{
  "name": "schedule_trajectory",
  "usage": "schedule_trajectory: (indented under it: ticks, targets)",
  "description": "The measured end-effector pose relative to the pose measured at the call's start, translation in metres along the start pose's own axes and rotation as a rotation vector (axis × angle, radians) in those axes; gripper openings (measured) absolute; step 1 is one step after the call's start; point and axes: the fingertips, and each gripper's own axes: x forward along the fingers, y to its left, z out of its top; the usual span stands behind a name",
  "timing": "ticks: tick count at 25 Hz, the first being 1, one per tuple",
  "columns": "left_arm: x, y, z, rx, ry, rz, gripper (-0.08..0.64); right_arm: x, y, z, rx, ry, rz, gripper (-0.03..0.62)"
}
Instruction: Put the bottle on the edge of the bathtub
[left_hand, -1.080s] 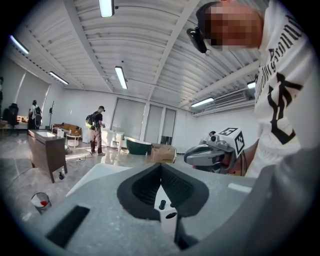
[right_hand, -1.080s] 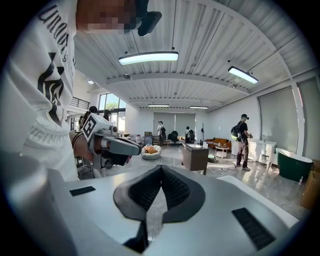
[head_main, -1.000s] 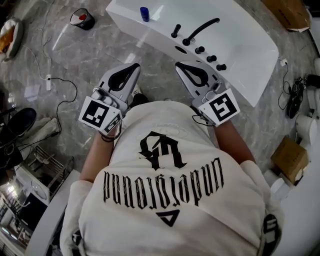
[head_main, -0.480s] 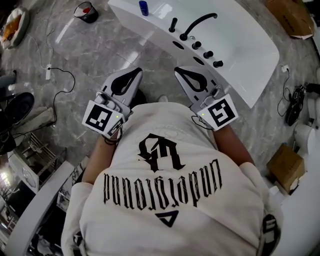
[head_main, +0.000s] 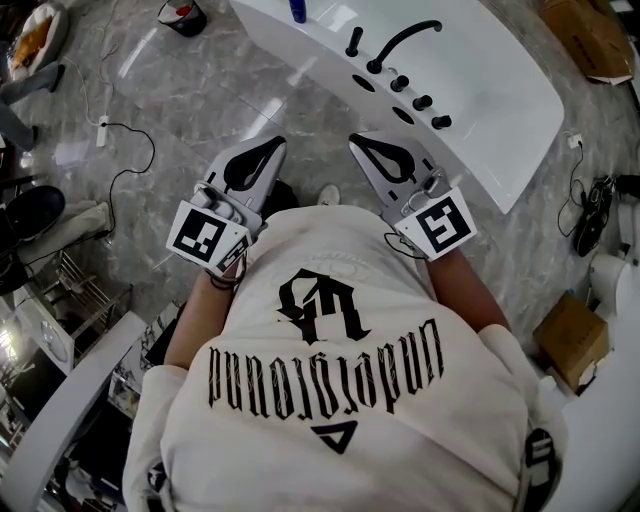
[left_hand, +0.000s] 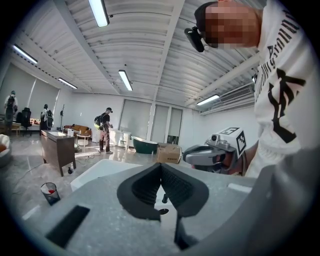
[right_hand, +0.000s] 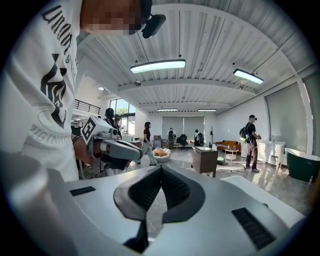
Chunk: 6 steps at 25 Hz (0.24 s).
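A small blue bottle (head_main: 298, 10) stands upright on the rim of the white bathtub (head_main: 500, 110), at the top edge of the head view. It is left of the black faucet (head_main: 400, 38) and its knobs. Both grippers are held side by side in front of the person's chest, well short of the tub. My left gripper (head_main: 274, 144) is shut with nothing in it, and its dark pads meet in the left gripper view (left_hand: 161, 169). My right gripper (head_main: 356, 138) is shut and empty too (right_hand: 161, 171). The bottle shows in neither gripper view.
A dark bin (head_main: 185, 15) with red inside stands on the marble floor left of the tub. Cables (head_main: 110, 135) trail across the floor. A wire rack (head_main: 80, 300) is at left, cardboard boxes (head_main: 572, 340) at right. People and a wooden cabinet (right_hand: 204, 157) stand far off.
Both grippers stay shut and keep their place before the chest. The head view has shifted a little, so the tub and bottle sit higher in the frame.
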Motion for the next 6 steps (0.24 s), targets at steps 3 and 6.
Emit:
schedule_trajectory:
  ticks: [3, 6]
  targets:
    - [-0.007, -0.002, -0.003, -0.006, -0.001, 0.003, 0.015, -0.001, 0.008, -0.001, -0.002, 0.001, 0.0, 0.014]
    - [-0.011, -0.005, -0.008, -0.017, -0.001, 0.0, 0.015, -0.001, 0.015, -0.004, -0.007, 0.013, 0.001, 0.014]
